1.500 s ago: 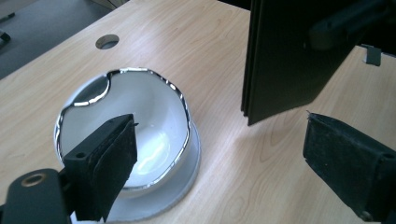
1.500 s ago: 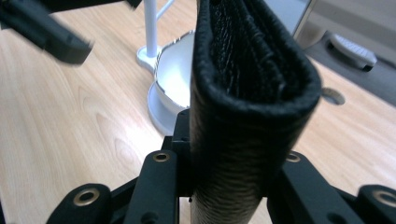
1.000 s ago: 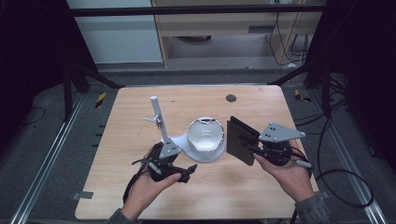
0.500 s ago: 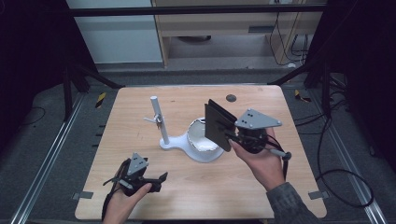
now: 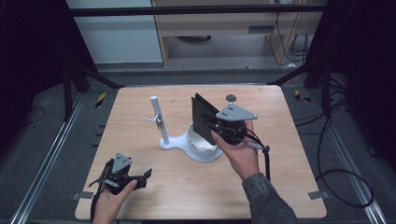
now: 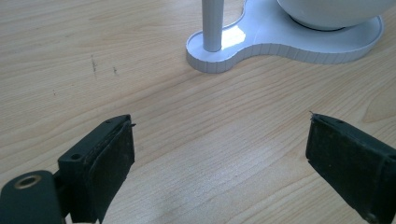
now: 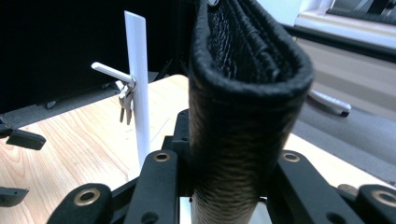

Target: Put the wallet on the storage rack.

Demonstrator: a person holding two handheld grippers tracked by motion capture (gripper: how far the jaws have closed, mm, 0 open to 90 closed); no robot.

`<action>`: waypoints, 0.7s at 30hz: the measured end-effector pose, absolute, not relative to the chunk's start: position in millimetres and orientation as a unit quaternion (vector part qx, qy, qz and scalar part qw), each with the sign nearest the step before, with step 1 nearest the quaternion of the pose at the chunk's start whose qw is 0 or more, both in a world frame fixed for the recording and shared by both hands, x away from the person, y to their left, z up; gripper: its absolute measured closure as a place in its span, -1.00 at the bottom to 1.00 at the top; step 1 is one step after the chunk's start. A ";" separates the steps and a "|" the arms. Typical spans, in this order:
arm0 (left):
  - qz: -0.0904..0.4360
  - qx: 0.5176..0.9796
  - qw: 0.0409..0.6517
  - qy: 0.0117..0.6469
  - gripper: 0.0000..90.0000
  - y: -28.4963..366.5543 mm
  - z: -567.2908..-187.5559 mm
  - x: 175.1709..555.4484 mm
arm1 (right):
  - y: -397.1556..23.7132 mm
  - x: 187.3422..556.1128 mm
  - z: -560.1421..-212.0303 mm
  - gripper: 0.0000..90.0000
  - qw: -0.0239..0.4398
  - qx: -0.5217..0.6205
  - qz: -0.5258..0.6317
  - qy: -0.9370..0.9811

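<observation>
A black leather wallet (image 5: 201, 116) stands on edge, held up over the white bowl (image 5: 198, 143) of a white stand (image 5: 169, 142). My right gripper (image 5: 212, 127) is shut on the wallet, whose folded spine (image 7: 243, 93) rises between the jaws in the right gripper view. The stand's thin pole (image 5: 159, 119) carries a hook with a bunch of keys (image 7: 123, 105). Near the table's front left corner, my left gripper (image 5: 140, 178) is open with only bare wood between its pads (image 6: 109, 158). The stand's base (image 6: 261, 42) lies a short way ahead of it.
A small dark round object (image 5: 230, 97) lies on the wooden table (image 5: 289, 177) behind the right hand. Dark frame rails and cables surround the table. The right gripper's cable (image 5: 266, 158) trails over the table's right part.
The right gripper carried the wallet left, from beside the bowl to over it. The left gripper drew back from the stand to the front left corner and sank lower.
</observation>
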State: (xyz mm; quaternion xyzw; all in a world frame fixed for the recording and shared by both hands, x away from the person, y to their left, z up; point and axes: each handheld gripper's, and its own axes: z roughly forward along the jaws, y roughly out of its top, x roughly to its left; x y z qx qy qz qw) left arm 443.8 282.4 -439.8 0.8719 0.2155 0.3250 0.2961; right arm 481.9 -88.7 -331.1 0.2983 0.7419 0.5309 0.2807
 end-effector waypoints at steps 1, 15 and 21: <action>0.325 0.872 0.297 0.216 -0.83 282.2 -440.2 443.7 | -87.0 484.2 -333.1 0.59 0.280 0.300 0.529 0.743; 0.319 0.880 0.289 0.202 -0.83 281.7 -444.4 446.8 | -79.3 505.3 -375.7 0.59 0.257 0.334 0.515 0.746; 0.318 0.879 0.290 0.206 -0.83 281.0 -446.1 446.5 | -78.1 511.2 -389.8 0.58 0.249 0.342 0.515 0.746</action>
